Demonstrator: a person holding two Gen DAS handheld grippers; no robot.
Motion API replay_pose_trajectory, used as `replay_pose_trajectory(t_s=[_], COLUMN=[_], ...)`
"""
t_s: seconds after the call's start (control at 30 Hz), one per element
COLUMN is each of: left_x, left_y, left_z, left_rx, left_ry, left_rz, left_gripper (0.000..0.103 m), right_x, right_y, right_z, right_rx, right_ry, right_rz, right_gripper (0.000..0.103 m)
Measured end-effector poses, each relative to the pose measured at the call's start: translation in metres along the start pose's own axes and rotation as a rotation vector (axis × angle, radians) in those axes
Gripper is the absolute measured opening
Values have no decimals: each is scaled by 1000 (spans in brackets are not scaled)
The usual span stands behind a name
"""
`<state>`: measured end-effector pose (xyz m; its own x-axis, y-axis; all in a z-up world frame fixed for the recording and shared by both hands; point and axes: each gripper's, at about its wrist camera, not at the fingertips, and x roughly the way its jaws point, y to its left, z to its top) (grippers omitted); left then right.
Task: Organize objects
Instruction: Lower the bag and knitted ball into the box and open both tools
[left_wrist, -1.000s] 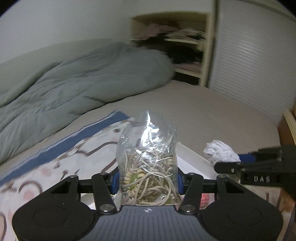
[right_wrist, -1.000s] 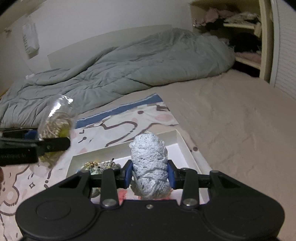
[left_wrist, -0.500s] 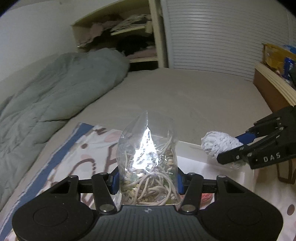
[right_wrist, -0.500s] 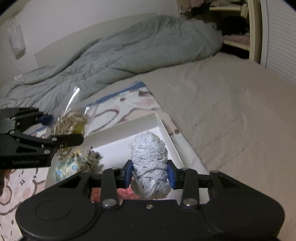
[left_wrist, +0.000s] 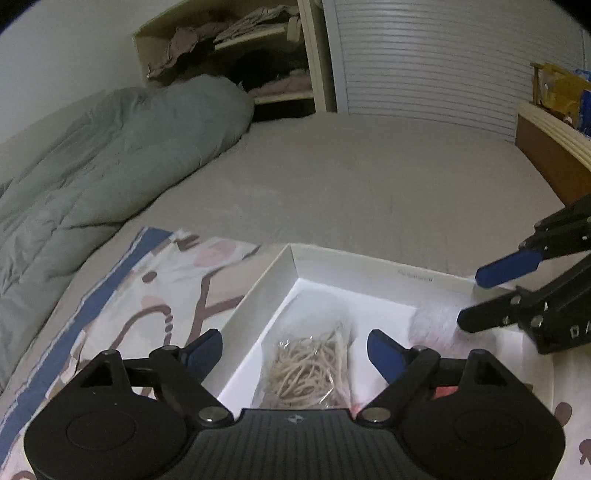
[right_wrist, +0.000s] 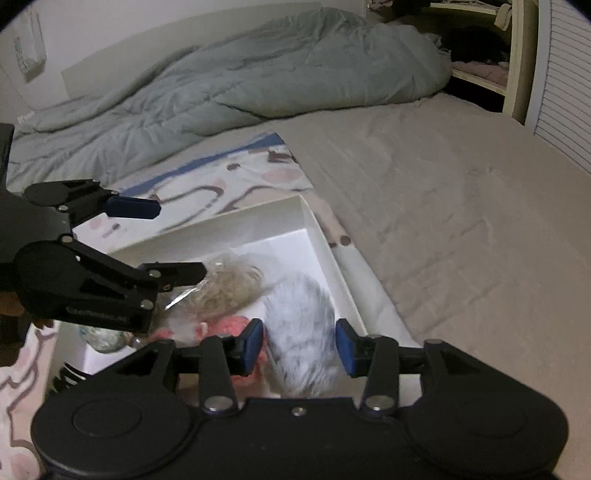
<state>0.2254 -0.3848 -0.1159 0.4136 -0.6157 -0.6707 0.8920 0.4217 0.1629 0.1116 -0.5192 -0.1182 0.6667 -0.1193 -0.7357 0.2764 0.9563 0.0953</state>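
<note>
Now we see our left hand-held gripper (left_wrist: 294, 352) opening above the bag of cord (left_wrist: 310, 371) lying in the white box (left_wrist: 369, 264), our right hand-held gripper (right_wrist: 299, 345) opening, pale yarn ball (right_wrist: 301, 328) between its pads, box on the bed (right_wrist: 461, 221).

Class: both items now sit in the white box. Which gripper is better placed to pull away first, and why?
Left gripper: its jaws are opening, well clear of the bag of cord in the white box. The right gripper, also opening, closely flanks the grey yarn.

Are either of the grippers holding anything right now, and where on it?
Nothing is held. The left gripper is opening, clear of the bag of cord in the white box. The right gripper is opening around the pale yarn ball.
</note>
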Motion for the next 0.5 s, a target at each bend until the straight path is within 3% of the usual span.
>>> replay_pose_trajectory(t_s=[0.5], left_x=[-18], left_y=[3], left_z=[0], left_rx=[-79], left_ry=[-7], left_rz=[-14], left_gripper=[85], right_x=[-6], right_y=[-2], right_z=[0], right_rx=[32], right_ry=[-6], right_rz=[20], right_gripper=[46])
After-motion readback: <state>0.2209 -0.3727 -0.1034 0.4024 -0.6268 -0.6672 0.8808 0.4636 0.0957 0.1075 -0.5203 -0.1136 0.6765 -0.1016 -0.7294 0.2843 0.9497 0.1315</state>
